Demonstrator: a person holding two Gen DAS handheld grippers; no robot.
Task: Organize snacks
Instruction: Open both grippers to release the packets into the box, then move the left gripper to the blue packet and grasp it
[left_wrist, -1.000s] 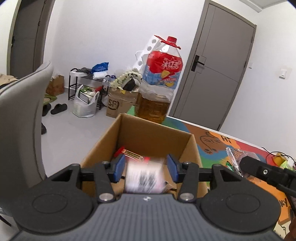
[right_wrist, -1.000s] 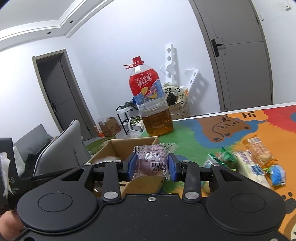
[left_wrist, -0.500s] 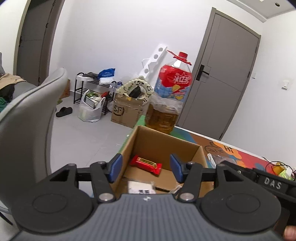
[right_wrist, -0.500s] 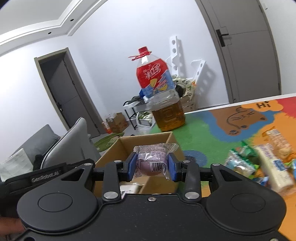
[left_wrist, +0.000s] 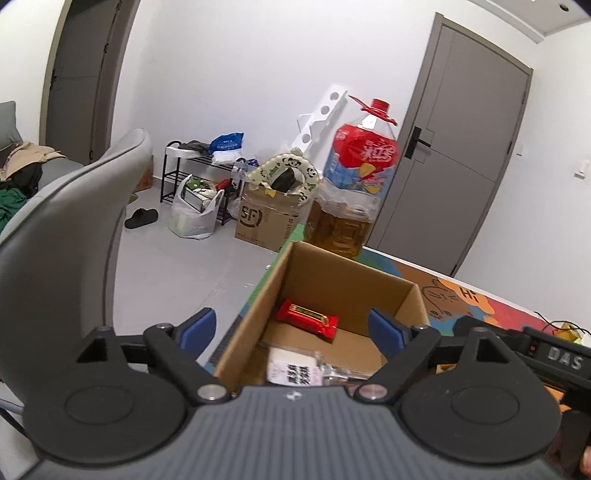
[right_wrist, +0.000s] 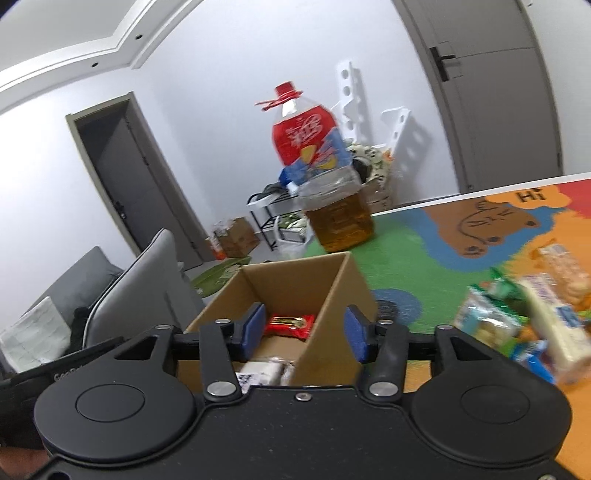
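An open cardboard box (left_wrist: 354, 273) (right_wrist: 354, 295) stands at the table's left end. Inside lie a red snack bar (left_wrist: 307, 318) (right_wrist: 290, 323), a white packet with black print (left_wrist: 293, 367) (right_wrist: 258, 371) and a clear-wrapped snack beside it (right_wrist: 285, 370). My left gripper (left_wrist: 291, 332) is open and empty above the box's near left side. My right gripper (right_wrist: 303, 332) is open and empty above the box's near right corner. Several loose snack packets (right_wrist: 524, 314) lie on the colourful mat at the right.
A large oil bottle (left_wrist: 351, 188) (right_wrist: 325, 184) with a red cap stands just behind the box. A grey chair (left_wrist: 66, 236) (right_wrist: 140, 280) is left of the table. Floor clutter, a carton (left_wrist: 267, 218) and a shoe rack lie beyond. The other gripper's body (left_wrist: 535, 354) shows at right.
My left gripper dropped the white packet into the box and opened wider. My right gripper moved over the box, opened and let go of the clear-wrapped purple snack, which now lies inside.
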